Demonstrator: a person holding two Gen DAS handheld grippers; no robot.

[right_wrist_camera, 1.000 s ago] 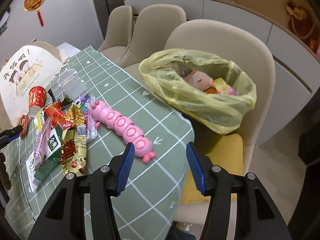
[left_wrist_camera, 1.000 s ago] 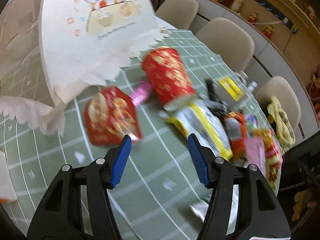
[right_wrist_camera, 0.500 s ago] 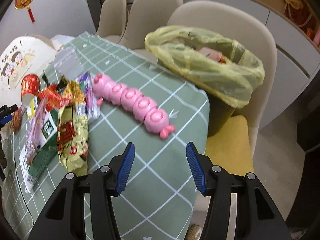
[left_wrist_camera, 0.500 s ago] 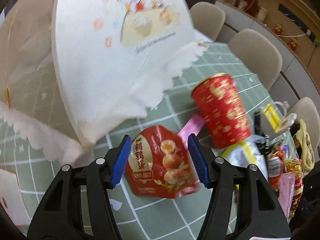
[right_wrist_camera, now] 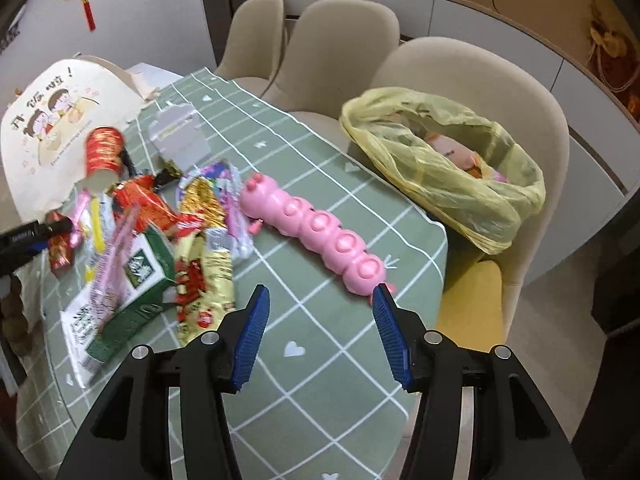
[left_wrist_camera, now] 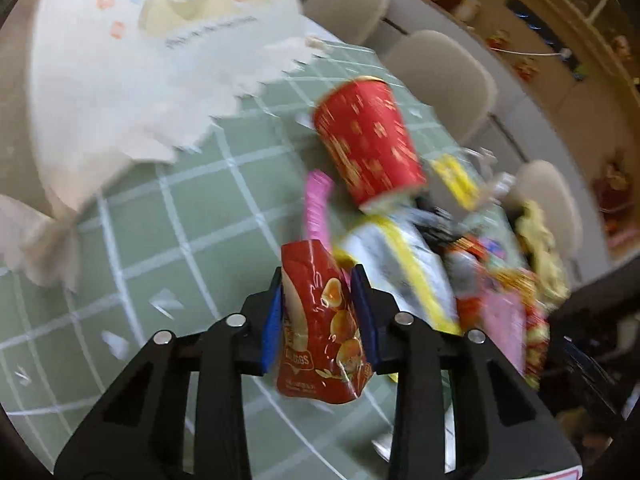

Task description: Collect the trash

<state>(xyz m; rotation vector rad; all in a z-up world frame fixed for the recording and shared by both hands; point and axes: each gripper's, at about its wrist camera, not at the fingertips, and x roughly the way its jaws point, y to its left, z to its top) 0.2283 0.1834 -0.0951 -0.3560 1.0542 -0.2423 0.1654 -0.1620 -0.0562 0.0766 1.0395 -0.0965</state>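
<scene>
My left gripper (left_wrist_camera: 318, 312) pinches one red snack packet (left_wrist_camera: 322, 332) between its fingers, near one red cup (left_wrist_camera: 368, 142); my right gripper (right_wrist_camera: 318, 336) gapes wide, holding nothing, beside one pink caterpillar toy (right_wrist_camera: 316, 232).

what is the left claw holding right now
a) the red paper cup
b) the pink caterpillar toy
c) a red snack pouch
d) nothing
c: the left claw is shut on the red snack pouch, its blue pads pressing both sides, and the pouch sits up off the table.

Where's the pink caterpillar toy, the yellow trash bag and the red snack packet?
pink caterpillar toy (right_wrist_camera: 316, 232), right wrist view, middle segment.
yellow trash bag (right_wrist_camera: 452, 184), right wrist view, front wall.
red snack packet (left_wrist_camera: 320, 320), left wrist view, middle.
</scene>
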